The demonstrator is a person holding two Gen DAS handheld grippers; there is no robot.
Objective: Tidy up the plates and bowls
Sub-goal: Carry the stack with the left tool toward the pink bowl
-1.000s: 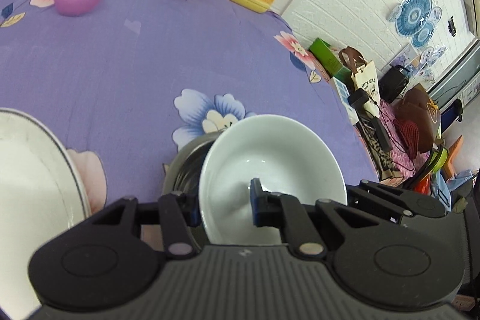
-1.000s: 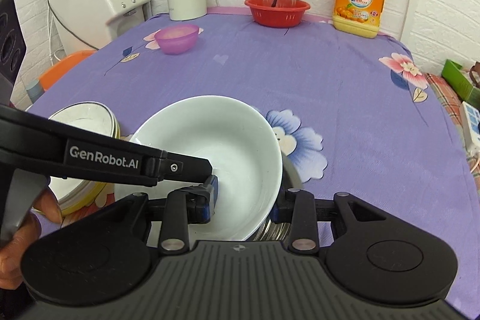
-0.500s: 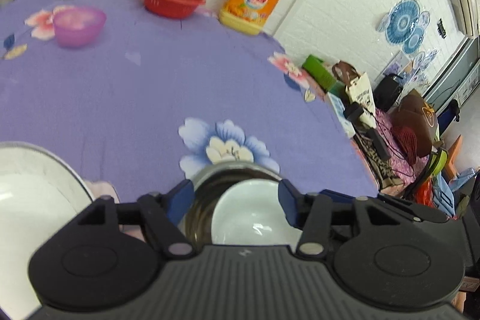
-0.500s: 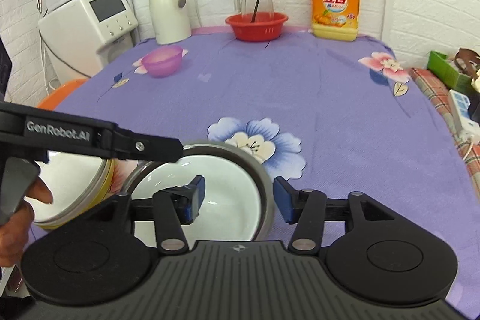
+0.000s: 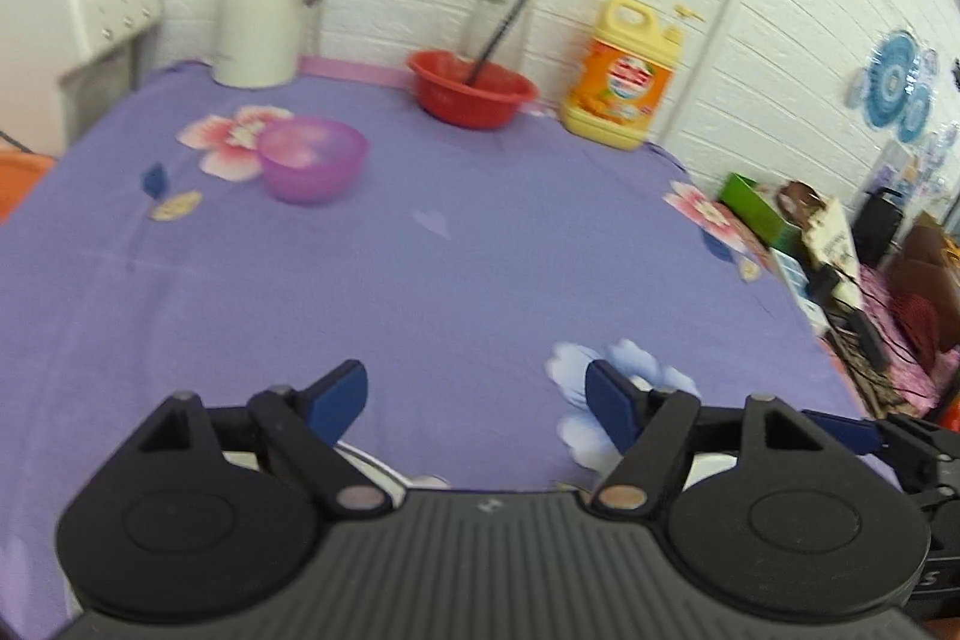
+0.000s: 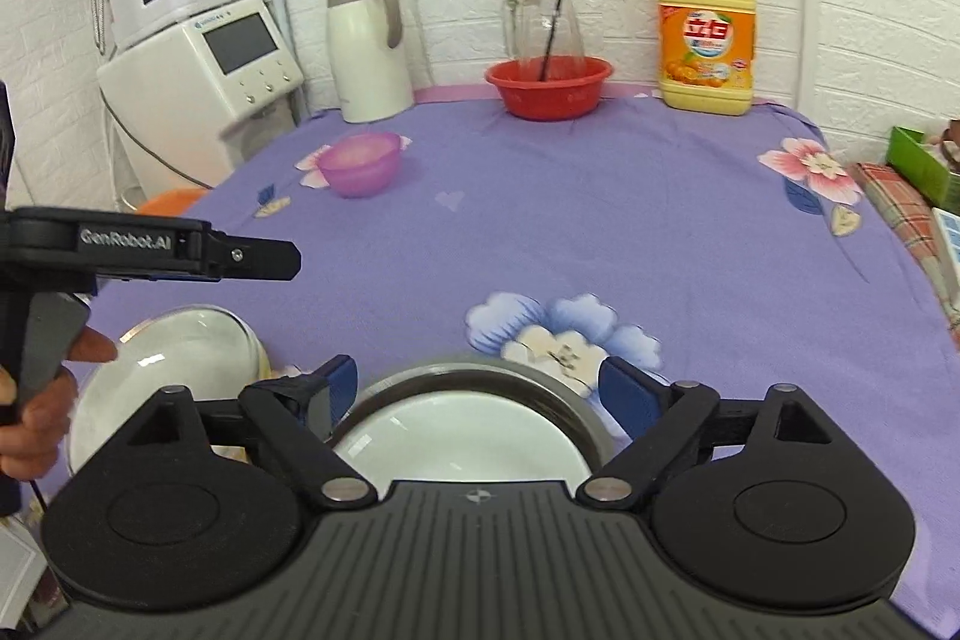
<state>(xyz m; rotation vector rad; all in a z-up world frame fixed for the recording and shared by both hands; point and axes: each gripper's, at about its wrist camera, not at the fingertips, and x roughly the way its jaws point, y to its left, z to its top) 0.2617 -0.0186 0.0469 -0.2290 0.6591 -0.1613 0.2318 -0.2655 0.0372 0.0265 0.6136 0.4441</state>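
A white bowl (image 6: 462, 436) sits inside a steel bowl (image 6: 576, 400) at the table's near edge, right below my right gripper (image 6: 474, 391), which is open and empty above it. A stack of white plates (image 6: 174, 358) lies to its left. My left gripper (image 5: 477, 400) is open and empty, raised above the cloth; it also shows in the right wrist view (image 6: 240, 262), to the left above the plates. A purple bowl (image 5: 313, 157) stands at the far left of the table, also seen in the right wrist view (image 6: 360, 163).
A red basin (image 6: 549, 85) with a glass jug, a yellow detergent bottle (image 6: 707, 34) and a white thermos (image 6: 367, 46) stand along the back wall. A water dispenser (image 6: 204, 82) stands off the table's left. Clutter (image 5: 840, 244) lies off the right edge.
Both grippers let go of the white bowl, which now rests inside the steel bowl. Both opened wide and drew up and back; the left view tilted up toward the back wall.
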